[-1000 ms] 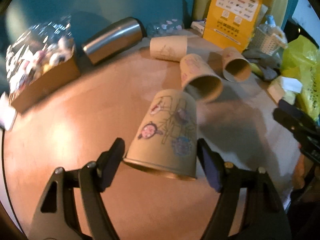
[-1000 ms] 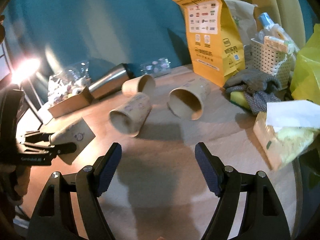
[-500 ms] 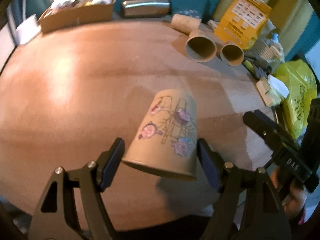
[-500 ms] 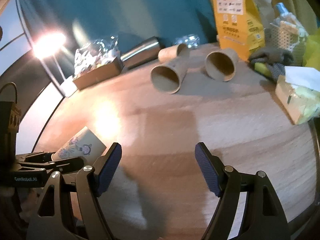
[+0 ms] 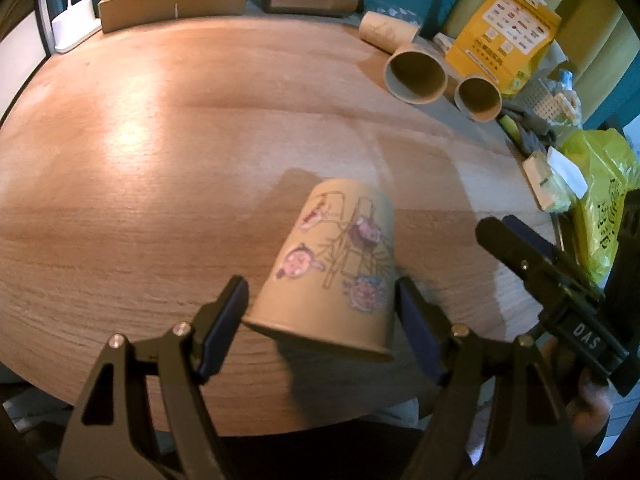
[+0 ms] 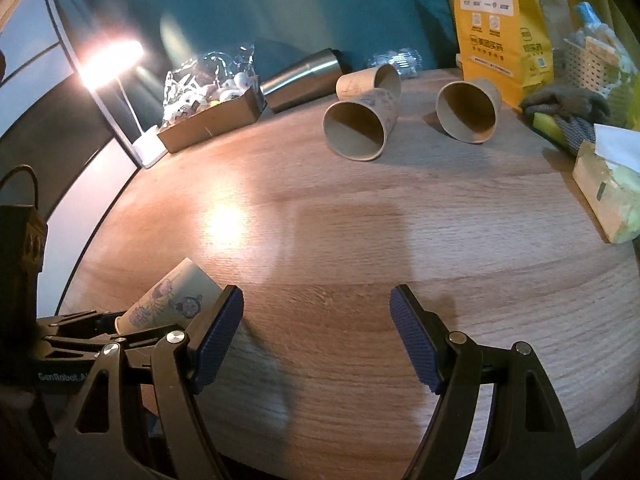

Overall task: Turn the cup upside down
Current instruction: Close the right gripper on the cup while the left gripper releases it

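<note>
Clamped near its rim between the pads of the left gripper (image 5: pixel 320 308): printed paper cup (image 5: pixel 340 264), tilted with its base pointing away, held over the near edge of the round wooden desk (image 5: pixel 160 160). Just to the right, over that same near edge, right gripper (image 6: pixel 316 332) with jaws spread apart and nothing between them. Farther back, toward the far right edge, three plain paper cups (image 6: pixel 360 128) on their sides, then a steel tumbler (image 6: pixel 304 78) lying down, a cardboard tray (image 6: pixel 212 120) of wrapped bits at the far left, and a yellow bag (image 6: pixel 500 20) upright
</note>
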Demonstrator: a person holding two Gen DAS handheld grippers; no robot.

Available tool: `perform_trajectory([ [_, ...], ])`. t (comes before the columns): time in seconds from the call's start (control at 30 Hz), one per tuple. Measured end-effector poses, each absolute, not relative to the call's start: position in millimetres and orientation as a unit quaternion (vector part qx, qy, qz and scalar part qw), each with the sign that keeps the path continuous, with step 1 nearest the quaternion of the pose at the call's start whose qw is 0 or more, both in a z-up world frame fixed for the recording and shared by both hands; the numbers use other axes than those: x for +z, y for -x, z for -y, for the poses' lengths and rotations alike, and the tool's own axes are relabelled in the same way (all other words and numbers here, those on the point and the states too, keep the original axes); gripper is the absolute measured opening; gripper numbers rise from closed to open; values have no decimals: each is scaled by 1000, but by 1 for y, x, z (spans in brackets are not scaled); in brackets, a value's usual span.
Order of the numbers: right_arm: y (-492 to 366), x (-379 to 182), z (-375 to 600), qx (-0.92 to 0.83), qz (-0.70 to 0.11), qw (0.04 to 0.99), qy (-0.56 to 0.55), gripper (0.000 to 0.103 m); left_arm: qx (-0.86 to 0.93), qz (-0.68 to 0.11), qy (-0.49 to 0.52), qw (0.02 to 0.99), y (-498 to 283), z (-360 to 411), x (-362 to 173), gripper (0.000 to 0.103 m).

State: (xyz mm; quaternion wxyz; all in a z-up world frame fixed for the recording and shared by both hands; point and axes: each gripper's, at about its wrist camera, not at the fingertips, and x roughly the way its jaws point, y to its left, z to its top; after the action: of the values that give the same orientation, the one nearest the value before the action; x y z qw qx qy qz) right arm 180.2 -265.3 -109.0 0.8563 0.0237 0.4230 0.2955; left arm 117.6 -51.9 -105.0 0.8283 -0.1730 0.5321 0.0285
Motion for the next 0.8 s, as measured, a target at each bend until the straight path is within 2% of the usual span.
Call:
perform_trajectory([
  [0.3, -180, -104, 258, 294, -425, 856, -14, 79, 17, -523, 162, 837, -113, 50, -97, 77],
  [0.43, -178, -101, 250, 296, -426, 855, -13, 79, 12, -514, 159, 843, -112, 46, -92, 88],
  [0.8, -173, -104, 215, 306, -470, 828, -6, 79, 2, -480, 158, 863, -90, 23, -79, 88],
])
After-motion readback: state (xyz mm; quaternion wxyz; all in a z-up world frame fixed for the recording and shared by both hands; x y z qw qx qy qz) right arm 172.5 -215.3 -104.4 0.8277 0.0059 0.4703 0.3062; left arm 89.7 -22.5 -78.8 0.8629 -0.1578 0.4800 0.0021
